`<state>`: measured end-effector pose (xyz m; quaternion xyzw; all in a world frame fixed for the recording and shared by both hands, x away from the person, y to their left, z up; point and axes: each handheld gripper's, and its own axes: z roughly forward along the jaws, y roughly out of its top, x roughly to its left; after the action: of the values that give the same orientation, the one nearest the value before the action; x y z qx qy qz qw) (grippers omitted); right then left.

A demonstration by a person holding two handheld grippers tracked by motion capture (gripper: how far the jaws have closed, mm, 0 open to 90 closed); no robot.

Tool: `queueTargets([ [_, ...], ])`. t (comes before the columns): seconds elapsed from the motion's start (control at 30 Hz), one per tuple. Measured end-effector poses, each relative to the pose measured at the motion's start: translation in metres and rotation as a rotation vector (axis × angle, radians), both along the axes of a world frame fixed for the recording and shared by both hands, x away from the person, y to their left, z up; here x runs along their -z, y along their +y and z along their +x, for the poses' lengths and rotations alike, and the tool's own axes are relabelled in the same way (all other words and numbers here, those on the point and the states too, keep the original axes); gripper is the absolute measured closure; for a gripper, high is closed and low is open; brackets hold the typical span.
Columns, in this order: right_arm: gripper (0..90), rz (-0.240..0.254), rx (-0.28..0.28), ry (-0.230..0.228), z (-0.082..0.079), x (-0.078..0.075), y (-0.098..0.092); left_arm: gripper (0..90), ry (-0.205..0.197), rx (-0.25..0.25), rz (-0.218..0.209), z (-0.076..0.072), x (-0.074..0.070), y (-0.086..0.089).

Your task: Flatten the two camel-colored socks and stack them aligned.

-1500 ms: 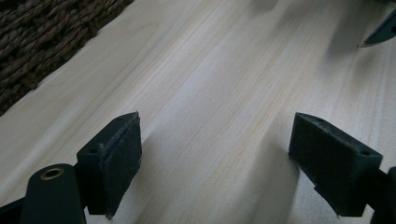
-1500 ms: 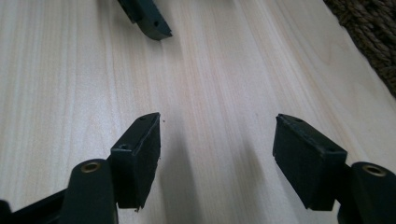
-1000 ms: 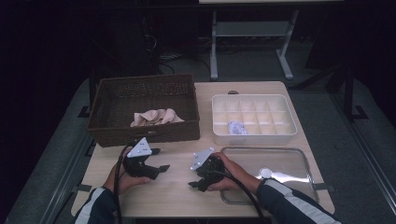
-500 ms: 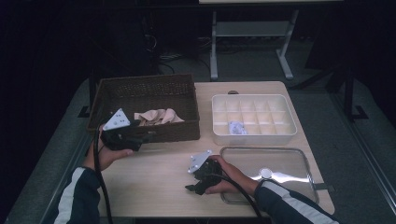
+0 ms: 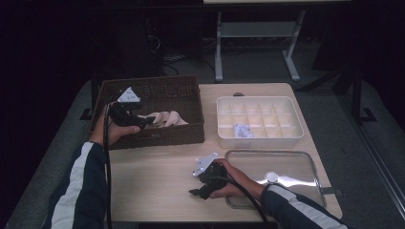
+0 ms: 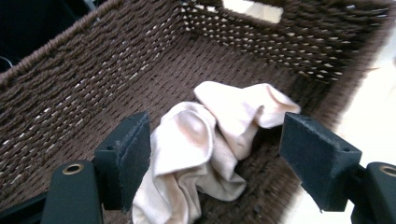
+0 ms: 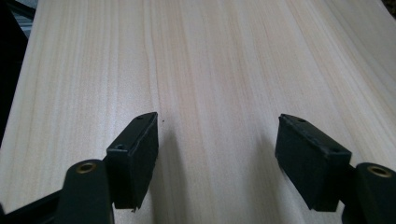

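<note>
The left gripper (image 5: 143,122) is black, with a grey three-cornered plate on top of its body. Seen close, its two fingers (image 6: 128,156) are thick, dark, squared blocks with a rough, felt-like face, each mounted on a smooth black arm with a brass-ringed hole beside the block. A black cable trails from the gripper's body along the sleeve. The right gripper (image 5: 195,193) is built the same: grey plate, black body, black cable, and block fingers (image 7: 135,154) with small screw holes on their top edge. Both sleeves are dark, with a broad white stripe running lengthwise down each.
</note>
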<state>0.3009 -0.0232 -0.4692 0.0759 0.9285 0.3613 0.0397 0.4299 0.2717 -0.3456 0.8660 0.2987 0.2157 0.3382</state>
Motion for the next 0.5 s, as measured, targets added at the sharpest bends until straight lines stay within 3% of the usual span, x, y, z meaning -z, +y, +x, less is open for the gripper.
queueTargets([
  [0.07,29.3,0.002,-0.001,0.004,0.000,0.000,0.000,24.2,0.012,-0.001,0.047,0.009,0.004,-0.004],
  [0.23,29.1,0.010,-0.006,0.011,0.000,0.001,0.001,24.2,0.067,-0.025,0.066,0.033,0.014,-0.007],
  [0.3,29.1,0.011,-0.013,0.002,0.000,0.001,0.001,24.5,0.067,-0.032,0.108,0.040,0.019,-0.008],
  [0.37,29.0,0.014,-0.015,0.005,0.001,0.001,0.001,24.4,0.110,-0.035,0.124,0.046,0.023,-0.009],
  [0.43,28.9,0.013,-0.017,0.002,0.001,0.001,0.001,24.0,0.110,-0.045,0.111,0.051,0.023,-0.008],
  [0.5,28.6,0.014,-0.018,0.003,0.001,0.001,0.001,24.0,0.132,-0.043,0.124,0.056,0.025,-0.009],
])
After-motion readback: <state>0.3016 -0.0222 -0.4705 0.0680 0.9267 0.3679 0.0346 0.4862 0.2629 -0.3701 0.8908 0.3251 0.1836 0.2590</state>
